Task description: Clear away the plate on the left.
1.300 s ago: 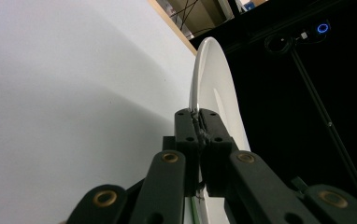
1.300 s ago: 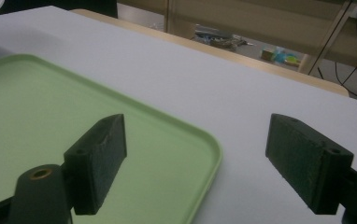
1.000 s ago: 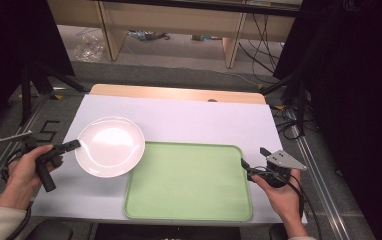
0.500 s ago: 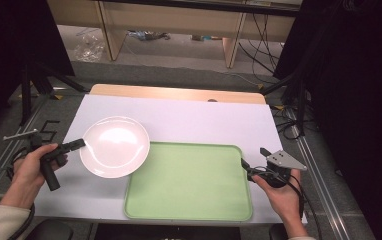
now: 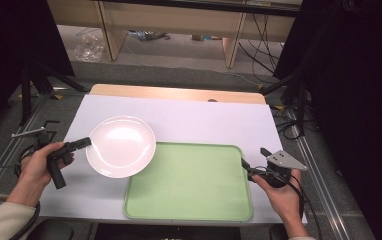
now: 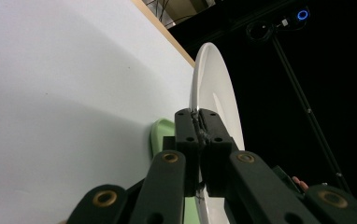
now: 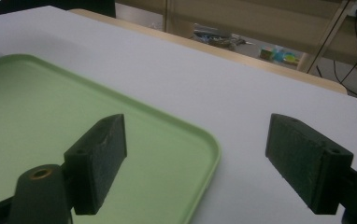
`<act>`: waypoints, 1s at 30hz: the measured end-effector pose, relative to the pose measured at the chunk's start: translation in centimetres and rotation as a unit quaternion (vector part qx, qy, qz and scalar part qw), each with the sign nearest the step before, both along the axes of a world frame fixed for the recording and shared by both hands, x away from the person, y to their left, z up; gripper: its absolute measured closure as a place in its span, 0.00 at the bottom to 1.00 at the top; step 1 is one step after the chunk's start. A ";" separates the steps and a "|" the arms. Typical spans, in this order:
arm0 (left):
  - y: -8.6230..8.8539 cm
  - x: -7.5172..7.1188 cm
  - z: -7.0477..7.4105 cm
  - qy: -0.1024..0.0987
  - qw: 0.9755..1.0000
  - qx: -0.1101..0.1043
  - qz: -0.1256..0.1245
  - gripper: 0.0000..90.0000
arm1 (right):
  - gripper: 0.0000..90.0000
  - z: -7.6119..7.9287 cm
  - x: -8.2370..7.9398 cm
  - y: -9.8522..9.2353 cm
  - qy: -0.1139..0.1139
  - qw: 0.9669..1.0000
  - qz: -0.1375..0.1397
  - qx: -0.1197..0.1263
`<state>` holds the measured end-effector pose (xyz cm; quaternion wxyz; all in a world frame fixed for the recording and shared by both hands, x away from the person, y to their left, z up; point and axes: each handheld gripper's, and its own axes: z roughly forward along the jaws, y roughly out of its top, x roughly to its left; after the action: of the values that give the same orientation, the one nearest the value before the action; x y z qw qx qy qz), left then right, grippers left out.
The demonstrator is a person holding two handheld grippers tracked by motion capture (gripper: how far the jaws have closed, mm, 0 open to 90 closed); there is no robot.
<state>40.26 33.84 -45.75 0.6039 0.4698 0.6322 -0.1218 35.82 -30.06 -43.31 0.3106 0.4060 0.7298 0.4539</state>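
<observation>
White plate (image 5: 121,146) (green tray (image 5: 189,187))

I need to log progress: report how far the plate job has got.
Done: the left tool is shut on the plate's rim and has it lifted. In hand: the plate hangs partly over the tray's corner. Left: setting it down, probably on the tray. The right tool waits open at the tray's edge.

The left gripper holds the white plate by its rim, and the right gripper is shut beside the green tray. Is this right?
Not quite. The right gripper is open: the right gripper view shows its jaws wide apart over the tray edge. The left gripper does hold the plate by its rim.
</observation>
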 end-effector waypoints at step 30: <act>-2.3 0.7 0.7 -0.006 1.000 -0.007 -0.022 0.96 | 0.24 0.1 -0.1 -0.1 -0.002 1.000 0.000 0.001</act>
<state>40.95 31.53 -45.08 0.6083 0.4801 0.6170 -0.1369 35.71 -30.15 -43.19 0.3116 0.4059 0.7285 0.4554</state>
